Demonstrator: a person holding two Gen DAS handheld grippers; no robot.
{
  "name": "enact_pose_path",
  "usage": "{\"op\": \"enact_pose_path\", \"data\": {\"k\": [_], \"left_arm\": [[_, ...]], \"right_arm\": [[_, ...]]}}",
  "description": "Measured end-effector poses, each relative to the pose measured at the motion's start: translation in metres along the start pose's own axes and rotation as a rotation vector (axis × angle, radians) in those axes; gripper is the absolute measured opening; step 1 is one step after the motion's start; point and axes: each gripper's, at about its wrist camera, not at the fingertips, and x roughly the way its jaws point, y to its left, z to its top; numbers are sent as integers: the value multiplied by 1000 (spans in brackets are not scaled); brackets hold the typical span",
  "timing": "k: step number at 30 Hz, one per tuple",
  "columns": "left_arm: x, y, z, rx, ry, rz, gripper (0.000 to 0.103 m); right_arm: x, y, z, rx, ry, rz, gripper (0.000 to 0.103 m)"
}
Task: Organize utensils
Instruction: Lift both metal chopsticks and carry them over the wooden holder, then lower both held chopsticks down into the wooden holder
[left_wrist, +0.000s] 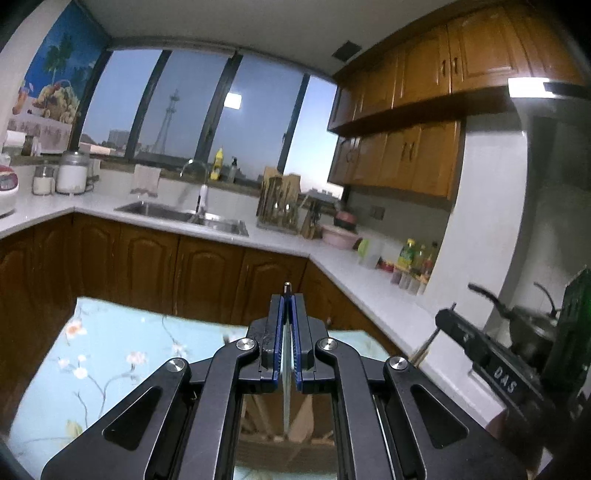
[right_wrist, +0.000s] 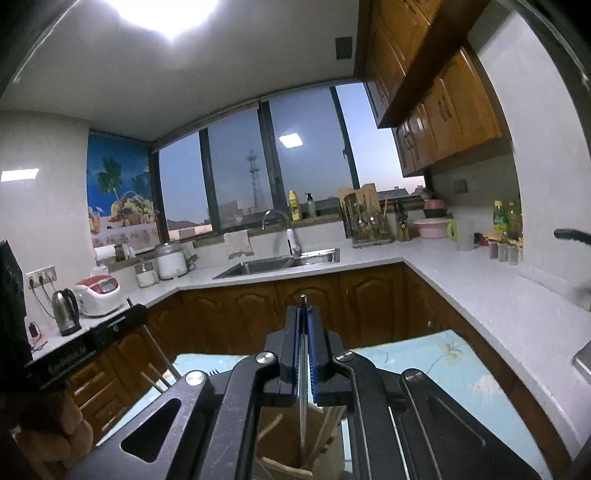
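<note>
My left gripper (left_wrist: 287, 297) is shut on a thin metal chopstick (left_wrist: 286, 369). The chopstick's tip pokes out past the blue pads and its lower end runs down toward a wooden utensil holder (left_wrist: 306, 417) under the jaws. My right gripper (right_wrist: 303, 308) is likewise shut on a metal chopstick (right_wrist: 303, 387), which reaches down into the wooden holder (right_wrist: 280, 446) among wooden sticks. Both grippers hang over a table with a light-blue floral cloth (left_wrist: 110, 350). The right gripper (left_wrist: 448, 317) shows at the right edge of the left wrist view. The left gripper (right_wrist: 135, 312) shows at the left of the right wrist view.
A white L-shaped counter (left_wrist: 332, 266) with brown cabinets runs behind the table. It carries a steel sink (left_wrist: 184, 214), a utensil rack (left_wrist: 280, 206), a pink bowl (left_wrist: 338, 234) and bottles (left_wrist: 413, 258). A kettle (right_wrist: 66, 310) and rice cooker (right_wrist: 98, 290) stand at left, a pan handle (right_wrist: 572, 234) at right.
</note>
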Motion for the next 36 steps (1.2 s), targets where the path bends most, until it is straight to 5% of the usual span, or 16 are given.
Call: {"op": "enact_pose_path", "data": {"k": [15, 34, 36], "left_arm": [[9, 11, -44, 3, 125, 14, 4], [9, 7, -46, -10, 167, 5, 4], [7, 8, -47, -14, 177, 8, 12]], "right_arm": [[16, -19, -43, 47, 121, -12, 4], [19, -31, -48, 118, 188, -5, 10], [18, -31, -48, 121, 191, -3, 10]]}}
